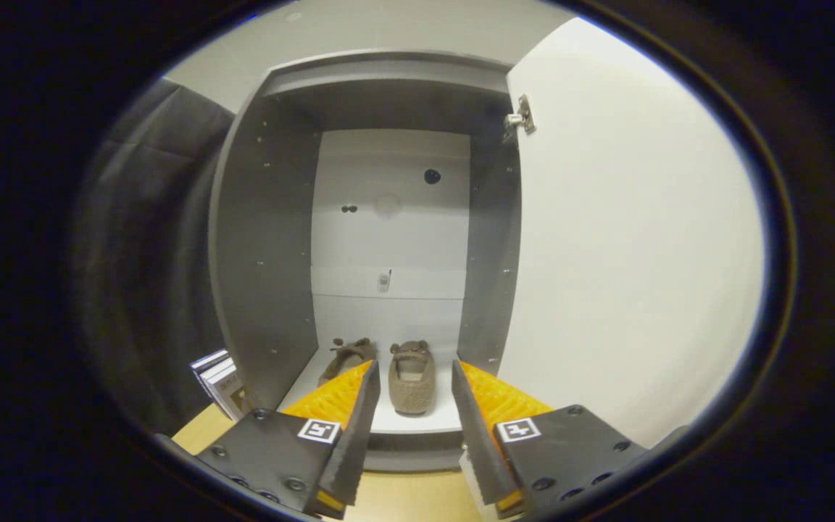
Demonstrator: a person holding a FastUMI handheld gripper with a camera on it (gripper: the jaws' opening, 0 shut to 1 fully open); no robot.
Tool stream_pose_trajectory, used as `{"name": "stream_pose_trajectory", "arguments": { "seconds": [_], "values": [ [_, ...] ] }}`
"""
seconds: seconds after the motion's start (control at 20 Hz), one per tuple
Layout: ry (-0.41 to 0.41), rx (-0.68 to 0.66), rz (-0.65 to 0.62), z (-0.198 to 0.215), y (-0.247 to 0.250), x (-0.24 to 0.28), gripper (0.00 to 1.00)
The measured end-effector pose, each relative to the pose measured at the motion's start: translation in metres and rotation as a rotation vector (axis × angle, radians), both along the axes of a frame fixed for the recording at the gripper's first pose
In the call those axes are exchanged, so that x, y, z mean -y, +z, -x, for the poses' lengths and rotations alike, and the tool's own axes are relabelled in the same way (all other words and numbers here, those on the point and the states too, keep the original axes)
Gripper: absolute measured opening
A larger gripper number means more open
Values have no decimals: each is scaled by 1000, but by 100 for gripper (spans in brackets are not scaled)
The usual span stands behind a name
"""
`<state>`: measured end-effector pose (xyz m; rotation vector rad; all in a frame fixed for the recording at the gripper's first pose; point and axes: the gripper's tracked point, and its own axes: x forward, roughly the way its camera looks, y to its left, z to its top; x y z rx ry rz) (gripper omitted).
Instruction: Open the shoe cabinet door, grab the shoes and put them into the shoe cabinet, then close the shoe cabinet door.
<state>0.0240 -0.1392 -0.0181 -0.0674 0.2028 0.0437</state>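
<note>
The shoe cabinet (265, 239) stands open just ahead of me, grey walls around a white back panel. Its white door (628, 246) is swung out to the right, hinge at the top. Two brown fuzzy shoes rest on the white cabinet floor: the right shoe (412, 380) lies straight, seen between my fingers, and the left shoe (345, 357) is partly hidden behind my left finger. My gripper (410, 384) is open, fingers spread in front of the cabinet's lower edge, holding nothing.
A light wooden floor (403, 496) runs under the fingers up to the cabinet base. Some stacked booklets or boxes (220, 380) lean by the cabinet's left side. Dark cloth (149, 275) hangs to the left.
</note>
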Motion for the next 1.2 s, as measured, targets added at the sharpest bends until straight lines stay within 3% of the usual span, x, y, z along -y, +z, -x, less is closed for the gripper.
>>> {"name": "stream_pose_trajectory", "arguments": {
  "seconds": [0.25,1.2],
  "values": [
    [40,18,-28,34,19,7,95],
    [222,12,-124,174,52,46,97]
  ]
}}
